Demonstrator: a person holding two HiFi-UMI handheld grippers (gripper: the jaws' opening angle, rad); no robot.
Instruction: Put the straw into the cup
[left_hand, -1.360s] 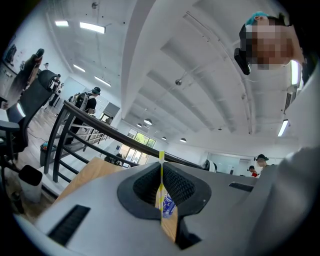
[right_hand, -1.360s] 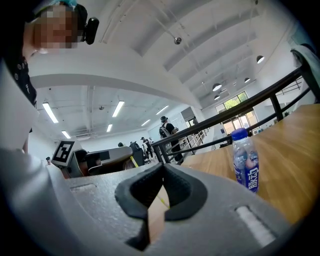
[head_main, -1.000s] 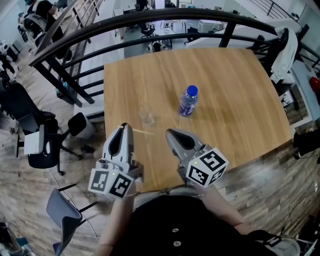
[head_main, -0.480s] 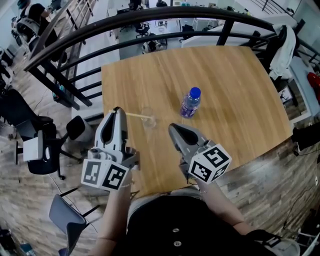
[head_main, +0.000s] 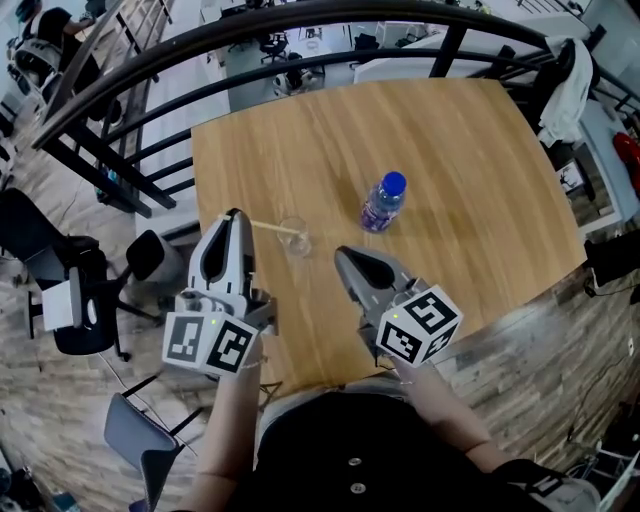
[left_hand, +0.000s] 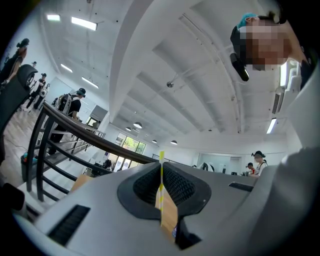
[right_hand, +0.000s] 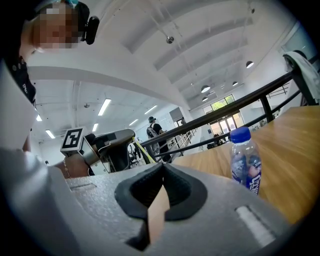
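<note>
My left gripper (head_main: 236, 218) is shut on a thin yellow-and-white striped straw (head_main: 272, 229) near the table's left edge. The straw sticks out to the right, and its free end lies over the rim of a small clear cup (head_main: 294, 240). I cannot tell whether the tip is inside the cup. In the left gripper view the straw (left_hand: 161, 169) stands upright, pinched between the jaws of the left gripper (left_hand: 161, 176). My right gripper (head_main: 346, 257) is shut and empty, just right of the cup and nearer to me. Its jaws meet with nothing between them in the right gripper view (right_hand: 162, 169).
A small water bottle (head_main: 380, 201) with a blue cap stands right of the cup, and shows again as the bottle (right_hand: 245, 161). The wooden table (head_main: 450, 150) stands beside black railings (head_main: 120, 120). Office chairs (head_main: 80, 300) stand on the floor at the left.
My left gripper has carried the straw away from me and a little left. The straw's free end now reaches the cup. The right gripper has shifted only slightly.
</note>
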